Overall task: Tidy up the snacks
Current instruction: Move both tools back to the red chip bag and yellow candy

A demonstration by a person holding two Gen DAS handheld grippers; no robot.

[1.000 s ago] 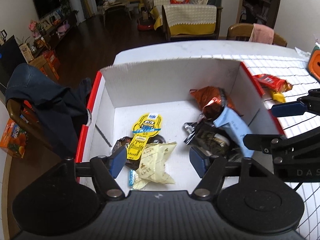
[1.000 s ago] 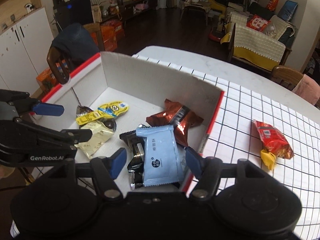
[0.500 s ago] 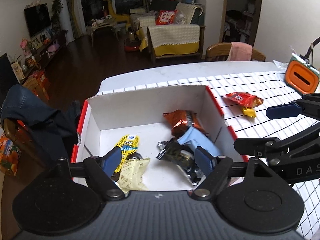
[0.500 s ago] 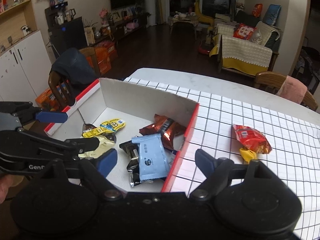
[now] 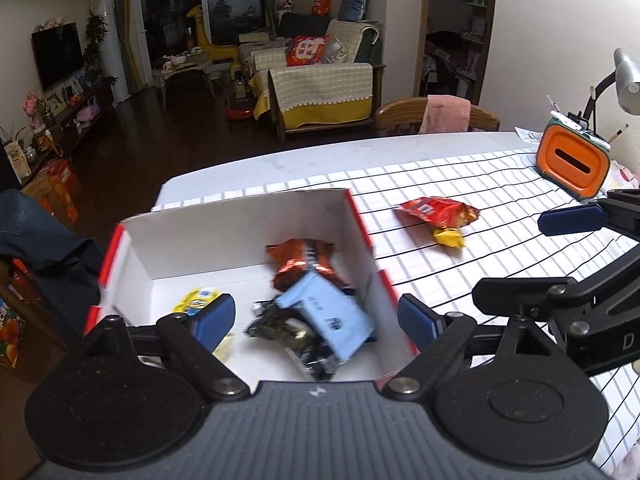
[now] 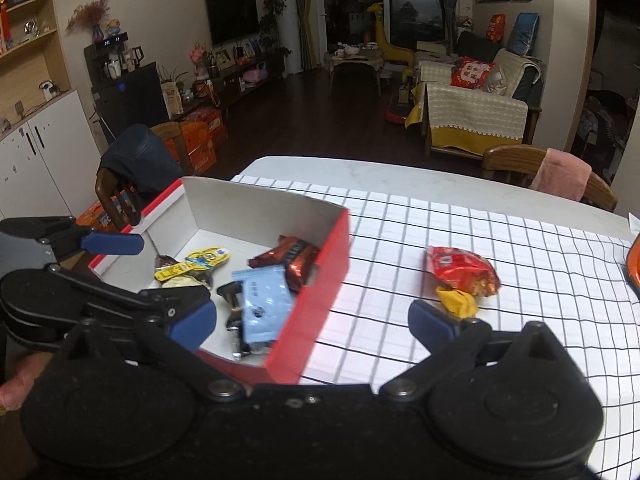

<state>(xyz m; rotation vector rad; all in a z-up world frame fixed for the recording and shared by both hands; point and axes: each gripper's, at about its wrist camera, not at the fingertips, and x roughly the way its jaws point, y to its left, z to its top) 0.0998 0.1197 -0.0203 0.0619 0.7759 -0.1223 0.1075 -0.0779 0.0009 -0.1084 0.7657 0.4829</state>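
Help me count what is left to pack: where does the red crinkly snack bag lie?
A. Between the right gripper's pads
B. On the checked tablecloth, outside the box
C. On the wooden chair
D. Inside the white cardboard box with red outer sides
B: the red crinkly snack bag lies on the checked tablecloth, apart from the white cardboard box with red outer sides, beside a small yellow packet.

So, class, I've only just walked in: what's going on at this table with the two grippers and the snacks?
A person holding two grippers is sorting snacks into a white cardboard box with red outer sides. Several packets already lie inside, including a light blue packet and a copper-brown foil packet. A red crinkled snack bag and a small yellow packet are still out on the checked tablecloth. The left gripper and the right gripper are both opening, with nothing held.
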